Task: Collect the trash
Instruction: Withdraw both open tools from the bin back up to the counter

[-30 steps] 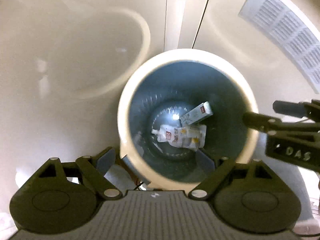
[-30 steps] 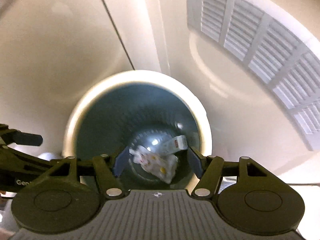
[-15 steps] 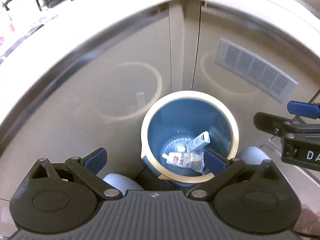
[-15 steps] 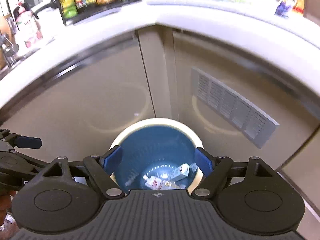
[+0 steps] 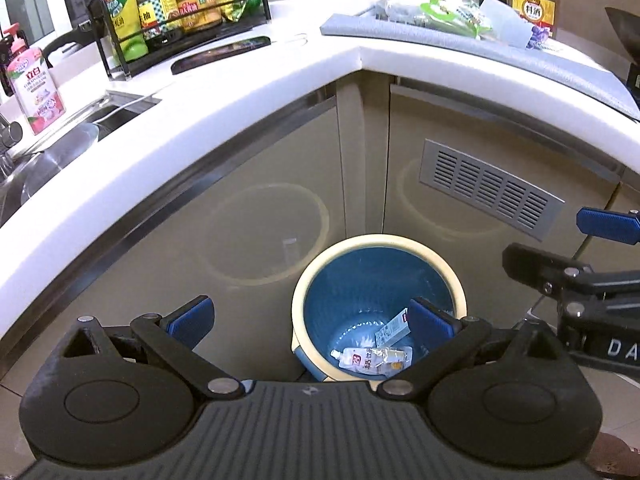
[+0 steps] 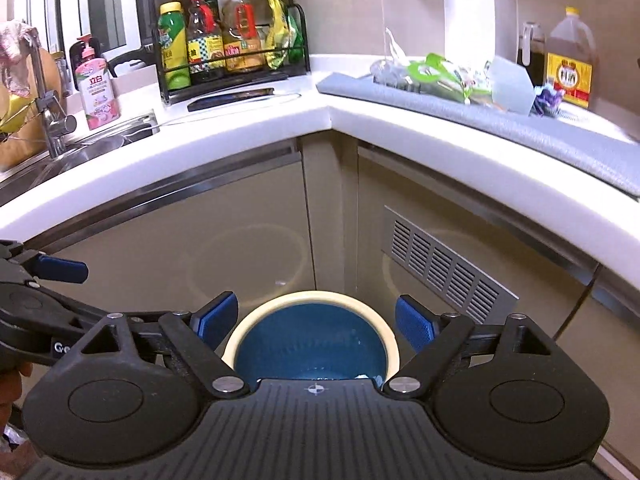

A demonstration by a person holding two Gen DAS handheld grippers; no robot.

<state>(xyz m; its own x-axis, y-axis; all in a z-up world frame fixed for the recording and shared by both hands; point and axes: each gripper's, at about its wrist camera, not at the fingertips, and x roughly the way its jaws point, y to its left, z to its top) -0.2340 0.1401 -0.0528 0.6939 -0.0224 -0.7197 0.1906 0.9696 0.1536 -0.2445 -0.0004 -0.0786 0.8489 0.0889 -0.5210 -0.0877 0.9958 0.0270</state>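
- Far ahead and to the left of both grippers, a pink pump bottle (image 6: pixel 97 88) stands beside the sink (image 6: pixel 100 142), with the tap (image 6: pixel 50 116) further left.
- Ahead and above on the white countertop (image 5: pixel 240 92), a black rack (image 6: pixel 228 36) holds a row of bottles; a dark flat object (image 5: pixel 221 54) lies in front of it.
- The left gripper (image 5: pixel 310 322) has both jaws spread wide and nothing between them; they have just been opening.
- Just below and ahead of it sits the bin (image 5: pixel 316 280), cream rim and blue inside, in the corner formed by the beige cabinet doors (image 5: pixel 256 216).
- At the bin's bottom, behind the left gripper's right fingertip, lie a crumpled pouch (image 5: pixel 374 359) and a small white packet (image 5: pixel 390 328).
- The right gripper (image 6: pixel 316 324) also stands parted and empty, jaws just opened further; the bin's mouth shows between its fingers, directly below.
- Right of the bin, a metal vent grille (image 6: pixel 448 266) is set in the cabinet door.
- Above to the right, a grey mat (image 6: pixel 540 132) on the countertop carries plastic wrappers (image 6: pixel 436 76), with a large yellow-labelled jug (image 6: pixel 570 62) behind.
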